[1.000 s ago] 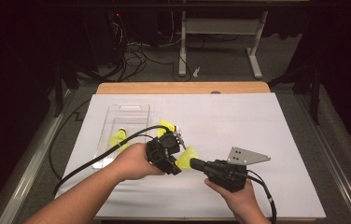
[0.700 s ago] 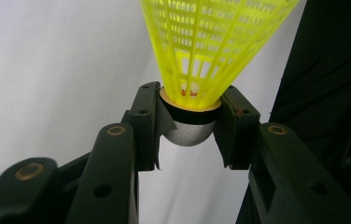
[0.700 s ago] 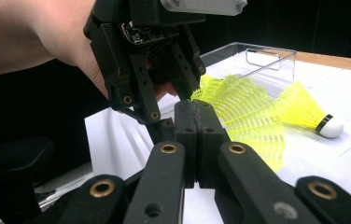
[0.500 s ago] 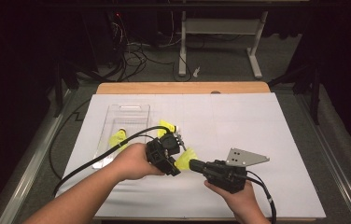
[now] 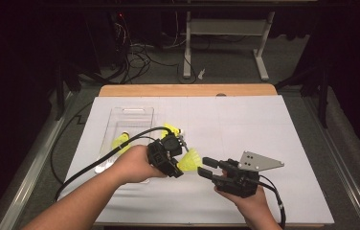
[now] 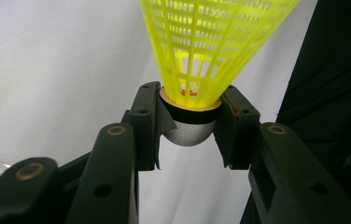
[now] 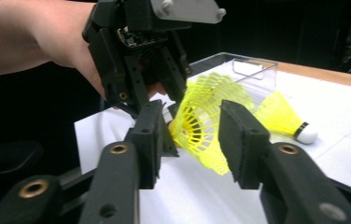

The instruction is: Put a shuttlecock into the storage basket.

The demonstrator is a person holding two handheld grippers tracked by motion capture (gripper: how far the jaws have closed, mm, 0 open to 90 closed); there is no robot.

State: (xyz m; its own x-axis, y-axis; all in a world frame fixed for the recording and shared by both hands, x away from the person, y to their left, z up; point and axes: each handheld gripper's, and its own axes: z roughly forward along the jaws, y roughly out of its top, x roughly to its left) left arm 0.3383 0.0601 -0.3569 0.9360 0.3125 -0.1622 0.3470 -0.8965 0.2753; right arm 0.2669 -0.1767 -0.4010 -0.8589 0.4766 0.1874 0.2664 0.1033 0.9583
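My left gripper is shut on the silver cork base of a yellow plastic shuttlecock. In the left gripper view the two pads clamp the cork and the mesh skirt of the shuttlecock rises above them. My right gripper points left at the skirt and is open. In the right gripper view its jaws stand on either side of the held shuttlecock's skirt without pressing it, and the left gripper and the hand holding it sit just behind.
A clear plastic tray lies at the left on white paper, with a yellow shuttlecock in it. Another shuttlecock lies on the paper beside the tray, and shows too in the right gripper view. The table's wooden edge runs along the back.
The right gripper has shifted slightly beside the shuttlecock's skirt. The left gripper keeps its hold and has barely moved.
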